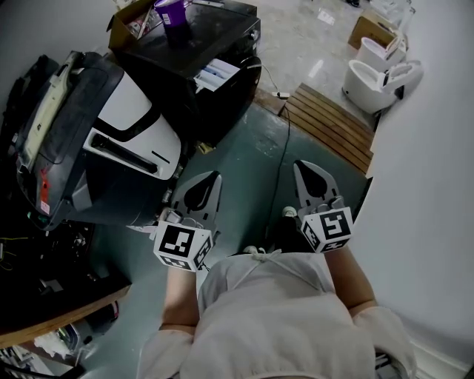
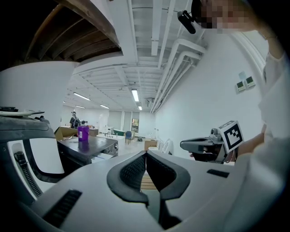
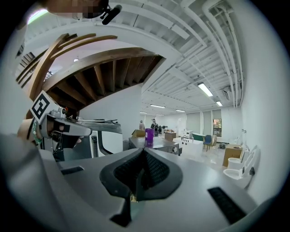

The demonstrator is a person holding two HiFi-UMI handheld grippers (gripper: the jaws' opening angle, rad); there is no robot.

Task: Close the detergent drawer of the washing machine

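**Both tongs shut, well short of the washing machine**

The left gripper (image 1: 212, 178) has its tongs pressed together, ridged pads meeting on nothing. The right gripper (image 1: 301, 166) is the same, its tongs together and empty. The two are held side by side in front of the person's white shirt (image 1: 274, 318). Their tips point to 12 o'clock in the head view, above the floor.

Grey-green floor (image 1: 244, 159) lies between the tongs and the machine. A thin dark cable (image 1: 287, 133) runs across it from 12 o'clock toward the right gripper. At 9 to 10 o'clock a large tilted black-and-white appliance (image 1: 111, 133) stands just beside the left gripper and crowds that side. At 1 o'clock lies a wooden slatted platform (image 1: 333, 122), with two white toilets (image 1: 370, 74) beyond it. A white wall (image 1: 437, 185) closes off the 3 o'clock side.

The washing machine (image 1: 215, 29), a black box, stands at 12 o'clock, well apart from both grippers. On its top stands a purple cup (image 1: 172, 11), upright, with a cardboard box (image 1: 127, 22) just behind at 11 o'clock. A white-and-blue piece at the machine's upper front edge appears to be the detergent drawer (image 1: 217, 74), pulled out. It seems to jut from the front toward about 5 o'clock, its long axis roughly along that line, though the view is too small to be sure. In the left gripper view the machine shows at 9 o'clock.
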